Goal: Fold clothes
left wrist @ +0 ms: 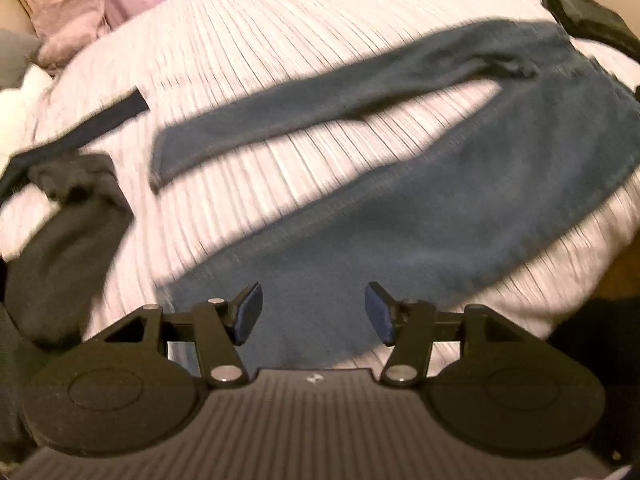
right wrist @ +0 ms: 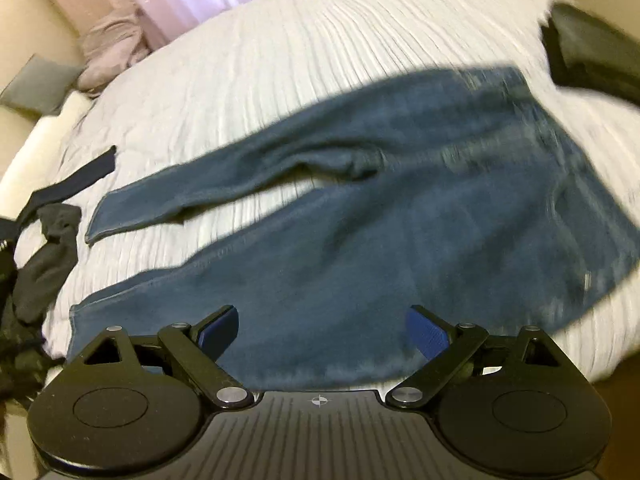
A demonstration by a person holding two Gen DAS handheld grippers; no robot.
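Jeans (right wrist: 360, 216): spread flat on bed (right wrist: 320, 40), legs fanned apart toward pic left, waist toward right.
L hand-held gripper (left wrist: 314, 318): I see jaws apart, nothing btwn pads, above lower jeans leg.
R hand-held gripper (right wrist: 322, 332): jaws wide apart, empty, over the near leg.
Dark clothes (left wrist: 60, 240): bunched at bed's left edge, apart from jeans.
Black item (right wrist: 592, 56): far right corner, blurred, can't tell what.
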